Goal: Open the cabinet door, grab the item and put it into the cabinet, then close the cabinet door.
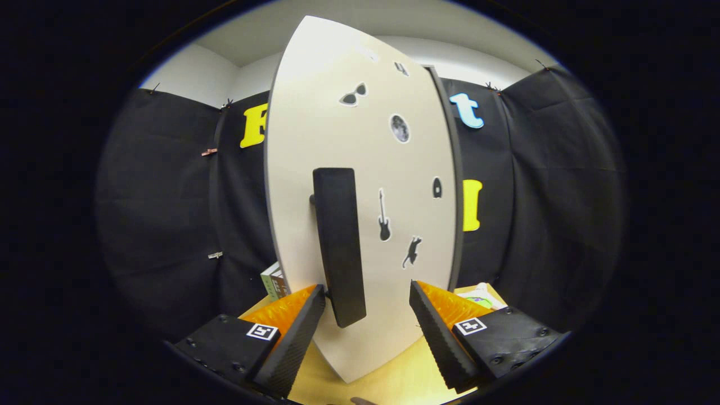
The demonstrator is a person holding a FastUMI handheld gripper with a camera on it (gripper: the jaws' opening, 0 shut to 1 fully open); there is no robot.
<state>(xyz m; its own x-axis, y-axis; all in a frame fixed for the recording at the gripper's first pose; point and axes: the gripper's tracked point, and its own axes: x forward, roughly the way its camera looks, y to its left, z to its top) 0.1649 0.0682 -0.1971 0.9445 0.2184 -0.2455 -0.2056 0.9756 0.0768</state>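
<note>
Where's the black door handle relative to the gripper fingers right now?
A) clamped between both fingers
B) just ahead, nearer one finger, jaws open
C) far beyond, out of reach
B: the gripper is open, and the black handle on the cabinet door hangs beside one finger's tip, not pressed by both.

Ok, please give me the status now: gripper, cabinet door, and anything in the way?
Gripper open, fingers either side of the black handle, not pressing. Cabinet door right ahead, stickers on it. Nothing between gripper and door.
</note>
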